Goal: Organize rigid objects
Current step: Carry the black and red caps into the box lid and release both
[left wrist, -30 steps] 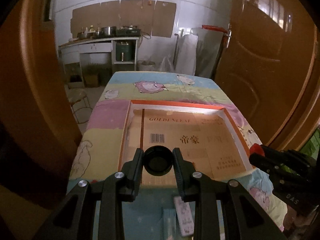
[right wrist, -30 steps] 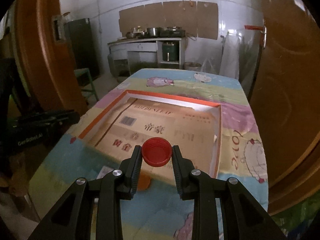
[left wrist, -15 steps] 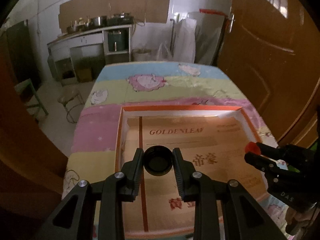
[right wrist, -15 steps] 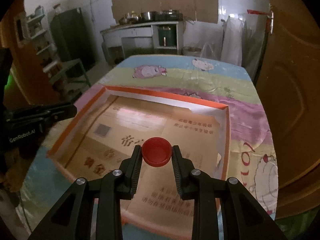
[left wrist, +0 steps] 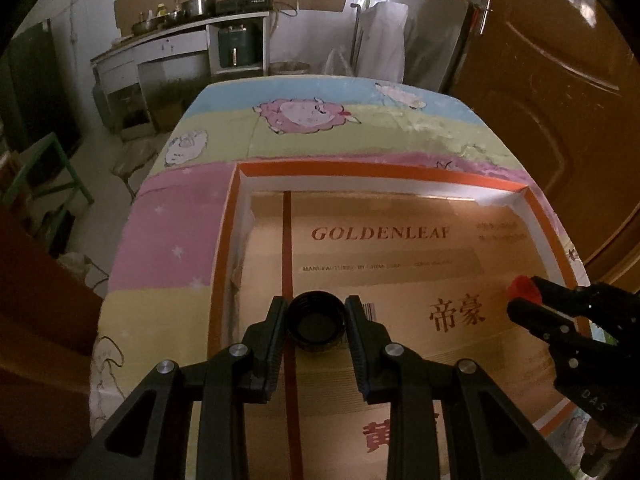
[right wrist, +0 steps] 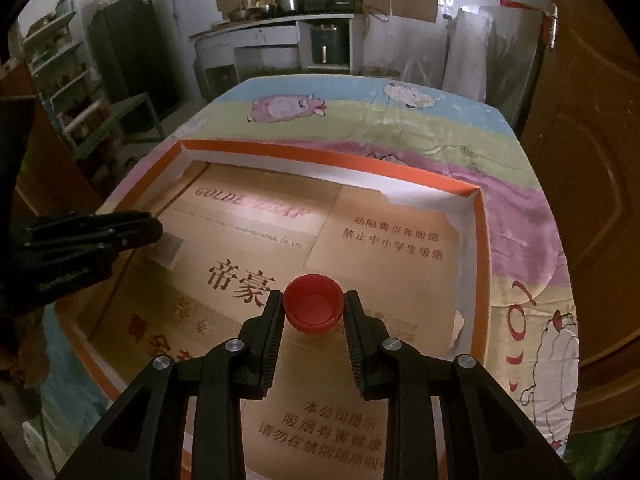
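Observation:
My left gripper (left wrist: 316,322) is shut on a black bottle cap (left wrist: 317,321), open side toward the camera, held above the left part of a shallow orange-rimmed box (left wrist: 360,169) lined with brown cardboard. My right gripper (right wrist: 314,308) is shut on a red bottle cap (right wrist: 313,303) and holds it above the right middle of the same box (right wrist: 328,156). The right gripper with the red cap also shows at the right in the left wrist view (left wrist: 560,320). The left gripper shows at the left in the right wrist view (right wrist: 80,236).
The box lies on a table with a pastel sheep-print cloth (left wrist: 304,128). A brown door (left wrist: 560,80) stands close on the right. A kitchen counter with pots (left wrist: 200,12) is at the back, and a green stool (left wrist: 44,168) is left of the table.
Both grippers have moved forward over the box, each still holding its cap. The box's near edge has passed out of view beneath them.

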`<state>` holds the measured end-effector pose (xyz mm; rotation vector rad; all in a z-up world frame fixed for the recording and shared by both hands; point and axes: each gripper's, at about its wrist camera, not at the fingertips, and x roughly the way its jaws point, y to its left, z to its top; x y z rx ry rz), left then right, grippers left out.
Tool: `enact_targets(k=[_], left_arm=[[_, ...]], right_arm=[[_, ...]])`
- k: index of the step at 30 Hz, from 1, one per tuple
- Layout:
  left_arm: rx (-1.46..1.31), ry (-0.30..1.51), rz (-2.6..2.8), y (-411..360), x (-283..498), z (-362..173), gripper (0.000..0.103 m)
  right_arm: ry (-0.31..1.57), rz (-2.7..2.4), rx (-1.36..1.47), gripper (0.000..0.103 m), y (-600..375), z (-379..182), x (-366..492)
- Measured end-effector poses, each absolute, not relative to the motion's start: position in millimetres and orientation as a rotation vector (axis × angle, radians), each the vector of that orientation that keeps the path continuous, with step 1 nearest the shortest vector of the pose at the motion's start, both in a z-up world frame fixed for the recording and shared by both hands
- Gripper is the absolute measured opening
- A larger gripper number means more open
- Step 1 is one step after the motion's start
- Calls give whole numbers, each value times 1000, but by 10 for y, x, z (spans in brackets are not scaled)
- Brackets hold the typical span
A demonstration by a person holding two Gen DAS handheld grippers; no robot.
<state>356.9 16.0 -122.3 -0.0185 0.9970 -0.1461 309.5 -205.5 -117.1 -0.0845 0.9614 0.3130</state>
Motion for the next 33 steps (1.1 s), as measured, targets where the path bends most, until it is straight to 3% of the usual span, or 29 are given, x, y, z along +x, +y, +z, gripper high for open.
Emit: enact_targets(k=[17, 20, 22, 24, 33], left_arm=[[32, 956, -158, 128, 3507, -1349, 33], [33, 935, -209, 126, 3464, -1358, 45], [75, 936, -247, 71, 3445, -1371, 62], [97, 937, -245, 25, 3419, -1377, 71], [-4, 903, -239, 135, 3233, -1273, 71]], right_arm=[[968, 302, -66, 31, -2062, -1269, 3094], [957, 302, -63, 35, -2082, -1260, 3055], [950, 298, -64, 45, -2098, -1258, 3026], [948, 296, -59, 47, -2117, -1260, 2993], [904, 273, -66, 49, -2215, -1175, 2706]])
